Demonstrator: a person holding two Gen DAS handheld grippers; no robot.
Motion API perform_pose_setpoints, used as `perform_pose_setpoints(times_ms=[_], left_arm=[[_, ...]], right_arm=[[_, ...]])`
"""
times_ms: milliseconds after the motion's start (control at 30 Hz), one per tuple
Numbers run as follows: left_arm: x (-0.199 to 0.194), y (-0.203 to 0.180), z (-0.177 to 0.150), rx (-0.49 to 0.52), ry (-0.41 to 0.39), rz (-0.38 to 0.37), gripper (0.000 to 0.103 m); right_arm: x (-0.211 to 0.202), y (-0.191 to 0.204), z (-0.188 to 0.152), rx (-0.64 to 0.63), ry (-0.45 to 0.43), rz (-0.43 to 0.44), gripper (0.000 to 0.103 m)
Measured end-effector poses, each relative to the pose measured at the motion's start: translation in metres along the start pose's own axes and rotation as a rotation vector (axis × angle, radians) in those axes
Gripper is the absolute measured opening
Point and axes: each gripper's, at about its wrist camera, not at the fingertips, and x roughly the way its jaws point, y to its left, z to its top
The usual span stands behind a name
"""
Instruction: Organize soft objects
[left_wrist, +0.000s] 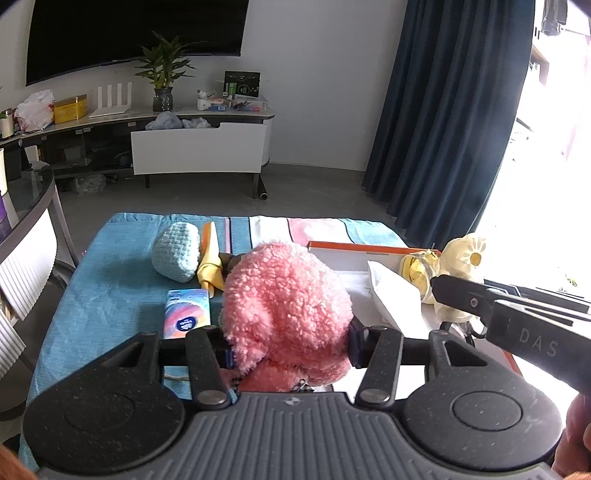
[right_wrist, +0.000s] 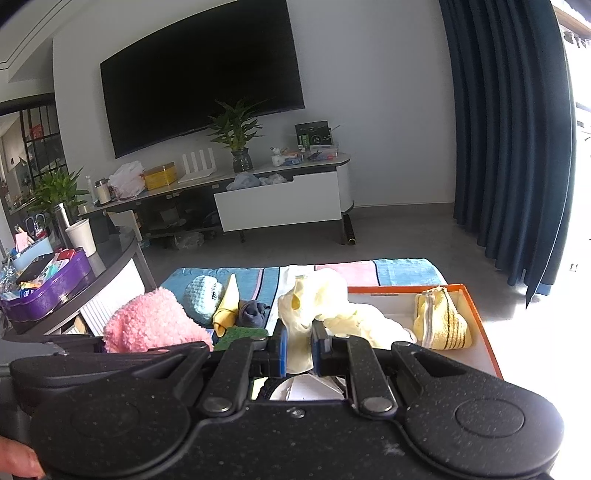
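Note:
My left gripper (left_wrist: 290, 347) is shut on a fluffy pink plush (left_wrist: 286, 310) and holds it above the towel-covered table; the plush also shows at the left of the right wrist view (right_wrist: 155, 321). My right gripper (right_wrist: 298, 350) is shut on a pale yellow soft cloth (right_wrist: 314, 299), held over the orange-rimmed box (right_wrist: 476, 317); the cloth also shows in the left wrist view (left_wrist: 463, 258). A yellow striped knitted pouch (right_wrist: 441, 323) lies in the box. A light blue knitted ball (left_wrist: 175, 253), a folded yellow cloth (left_wrist: 210, 262) and a dark grey sock (right_wrist: 253, 312) lie on the towel.
A tissue pack (left_wrist: 186, 314) lies on the blue towel (left_wrist: 110, 288). White paper (left_wrist: 395, 295) lies in the box. A round glass table (right_wrist: 110, 254) with a purple tin (right_wrist: 51, 291) stands to the left. A TV console (left_wrist: 199, 144) and dark curtain (left_wrist: 443, 110) are behind.

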Motion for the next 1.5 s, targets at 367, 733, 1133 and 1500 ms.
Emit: perform_pose_setpoints(times_ms=[367,733,1133,1500], left_arm=[[0.007,-0.012,0.0,0.016,0.006,-0.027,0.052],[0.012,-0.022,0.002,0.033,0.004,-0.048,0.053],[0.021,-0.037,0.003,0.056,0.012,-0.081,0.053],[0.029,-0.054,0.002,0.085,0.026,-0.112,0.053]], right_arm=[[-0.005,-0.011,0.0,0.016,-0.004,-0.021,0.016],[-0.009,-0.022,0.0,0.031,-0.011,-0.044,0.016],[-0.01,-0.04,-0.002,0.06,-0.012,-0.08,0.016],[-0.014,-0.054,-0.005,0.087,-0.009,-0.113,0.016]])
